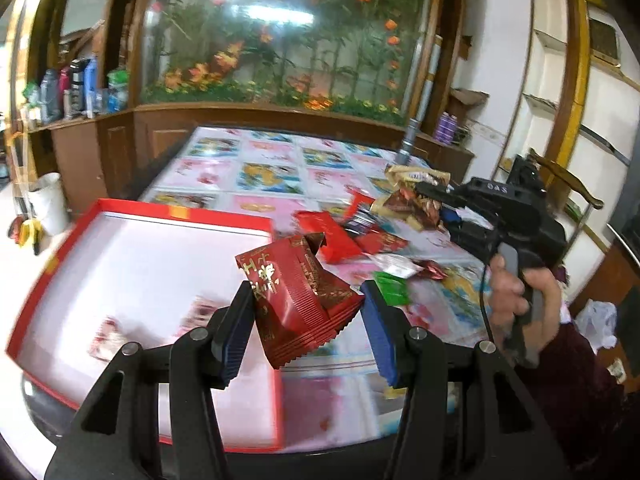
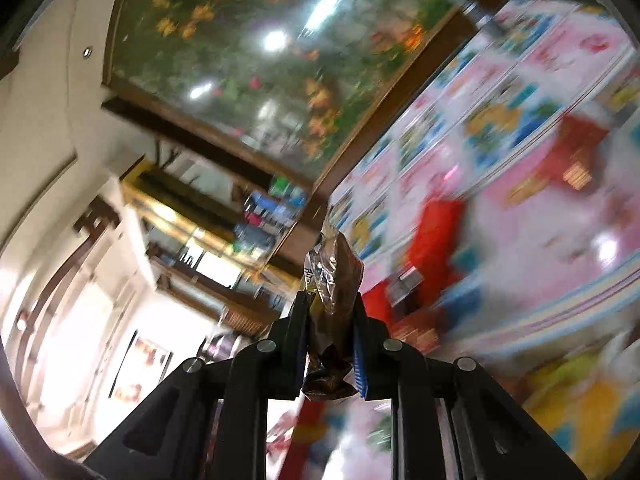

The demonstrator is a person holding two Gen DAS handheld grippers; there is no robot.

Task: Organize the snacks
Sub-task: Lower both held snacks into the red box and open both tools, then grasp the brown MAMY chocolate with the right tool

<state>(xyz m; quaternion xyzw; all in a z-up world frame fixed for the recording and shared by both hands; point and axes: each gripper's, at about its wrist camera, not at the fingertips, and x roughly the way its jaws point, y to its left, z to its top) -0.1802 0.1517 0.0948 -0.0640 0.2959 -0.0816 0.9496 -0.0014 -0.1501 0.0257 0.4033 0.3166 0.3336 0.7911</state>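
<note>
left gripper: pads clamp a dark red snack packet, raised over the red tray
right gripper: closed tight on a brown wrapper, perhaps a candy; view blurred
loose snacks: heaped on the patterned tablecloth beyond

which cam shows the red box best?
Left wrist. The red box lies open on the table, its rim and white inside clear apart from some blur, with the red packet in the left gripper above it. Right wrist is tilted and badly smeared: only unreadable red patches, no box to make out.
</note>
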